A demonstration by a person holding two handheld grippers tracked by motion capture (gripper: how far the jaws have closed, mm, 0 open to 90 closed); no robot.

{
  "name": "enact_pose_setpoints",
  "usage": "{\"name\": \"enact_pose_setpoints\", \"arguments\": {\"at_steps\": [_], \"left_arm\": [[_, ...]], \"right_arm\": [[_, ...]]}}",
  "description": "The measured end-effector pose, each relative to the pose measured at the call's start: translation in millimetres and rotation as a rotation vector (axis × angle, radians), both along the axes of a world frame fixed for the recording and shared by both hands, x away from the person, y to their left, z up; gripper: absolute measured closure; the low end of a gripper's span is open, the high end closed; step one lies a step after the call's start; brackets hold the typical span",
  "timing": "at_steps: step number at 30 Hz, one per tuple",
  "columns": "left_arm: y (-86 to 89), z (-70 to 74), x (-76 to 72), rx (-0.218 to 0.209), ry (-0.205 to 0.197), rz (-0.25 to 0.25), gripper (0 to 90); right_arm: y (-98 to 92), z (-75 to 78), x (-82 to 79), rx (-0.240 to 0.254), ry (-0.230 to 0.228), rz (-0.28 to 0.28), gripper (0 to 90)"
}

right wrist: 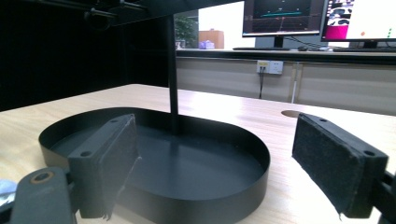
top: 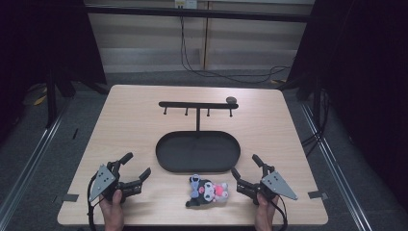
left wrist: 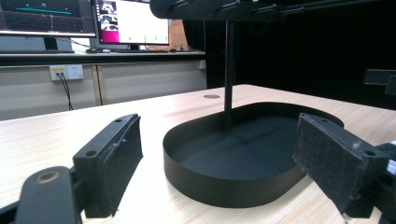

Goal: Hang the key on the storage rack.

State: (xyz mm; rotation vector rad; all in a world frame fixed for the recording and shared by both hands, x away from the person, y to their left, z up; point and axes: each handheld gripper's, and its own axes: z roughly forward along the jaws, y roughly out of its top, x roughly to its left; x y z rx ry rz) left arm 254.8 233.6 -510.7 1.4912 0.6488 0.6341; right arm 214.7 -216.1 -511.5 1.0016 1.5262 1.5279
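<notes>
Both grippers resting at table's near edge, jaws spread, gripping nothing: left gripper (top: pixel 129 179) at 7 o'clock of tray (top: pixel 166 161), right gripper (top: pixel 247 174) at 5 o'clock. Plush toy (top: pixel 208 191) lying between them at tray's 6 o'clock, likely awaiting pickup. Hook rack (top: pixel 197 105) standing at tray's 12 o'clock, hooks bare.

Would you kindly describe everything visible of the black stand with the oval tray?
The black stand looks like matte metal: an oval, low-walled tray whose inside looks bare, a thin upright post near its far edge, and a crossbar with four short pegs hanging down and a rounded knob at its right end. It stands upright at the table's middle, untouched.
</notes>
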Motion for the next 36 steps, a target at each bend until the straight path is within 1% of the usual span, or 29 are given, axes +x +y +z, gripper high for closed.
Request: {"name": "enact_pose_setpoints", "arguments": {"at_steps": [3,6,8,11,12,14,16,17,18,19,21,23,24,25,26,28,29,30,31,32,35,36], "left_arm": [[0.0,0.0,0.0,0.000,0.000,-0.001,15.3],[0.0,0.0,0.0,-0.001,0.000,0.000,15.3],[0.0,0.0,0.0,0.000,0.000,0.000,15.3],[0.1,0.0,0.0,0.001,0.000,-0.002,15.3],[0.0,0.0,0.0,0.000,0.000,0.000,15.3],[0.0,0.0,0.0,0.000,0.000,-0.001,15.3],[0.0,0.0,0.0,0.000,0.000,0.000,15.3],[0.1,0.1,0.0,0.001,0.000,-0.001,15.3],[0.1,0.1,0.1,0.001,0.000,0.000,15.3],[0.1,0.1,0.0,0.002,0.001,-0.001,15.3],[0.1,0.1,0.0,0.002,0.000,-0.001,15.3],[0.1,0.1,0.1,0.002,0.001,-0.001,15.3],[0.1,0.1,0.0,0.001,0.001,-0.001,15.3],[0.1,0.1,0.1,0.002,0.001,-0.001,15.3],[0.1,0.1,0.1,0.002,0.001,-0.001,15.3],[0.1,0.1,0.1,0.002,0.001,-0.002,15.3],[0.1,0.1,0.1,0.002,0.001,-0.002,15.3],[0.1,0.1,0.1,0.001,0.001,-0.001,15.3],[0.1,0.1,0.1,0.002,0.001,-0.002,15.3],[0.1,0.1,0.1,0.001,0.001,-0.001,15.3],[0.1,0.1,0.1,0.002,0.001,-0.001,15.3],[0.1,0.1,0.1,0.001,0.001,-0.001,15.3]], "right_arm": [[0.3,-0.2,-0.5,0.004,-0.003,-0.011,13.7],[1.8,0.5,1.2,-0.004,0.015,-0.044,13.8],[3.3,1.2,2.2,-0.010,0.034,-0.049,13.8],[4.1,1.5,2.4,-0.020,0.038,-0.056,13.8],[3.5,1.9,2.1,-0.017,0.051,-0.046,13.7],[2.5,2.3,1.1,-0.020,0.059,-0.038,13.6],[0.6,2.4,0.4,-0.003,0.068,-0.026,13.6],[0.6,2.4,0.3,-0.002,0.066,-0.021,13.6],[1.4,2.5,0.0,-0.006,0.068,-0.008,13.6],[2.7,2.9,0.1,-0.022,0.073,0.015,13.5],[5.5,3.4,0.4,-0.037,0.079,0.037,13.6],[7.9,5.0,1.4,-0.047,0.120,0.038,13.6],[8.1,5.8,1.5,-0.037,0.136,0.039,13.6],[7.9,6.4,0.8,-0.017,0.139,0.055,14.2],[8.2,7.2,0.0,-0.019,0.145,0.054,14.6],[9.1,9.3,0.1,-0.037,0.172,0.052,14.8],[9.5,10.6,0.5,-0.047,0.192,0.062,16.1],[10.1,12.2,1.2,-0.069,0.211,0.071,17.8],[11.2,13.8,1.8,-0.081,0.227,0.081,18.3],[12.4,15.5,1.9,-0.087,0.236,0.095,19.3],[18.1,21.0,2.8,-0.130,0.252,0.103,21.3],[19.5,22.7,3.5,-0.129,0.256,0.115,24.4]]}}
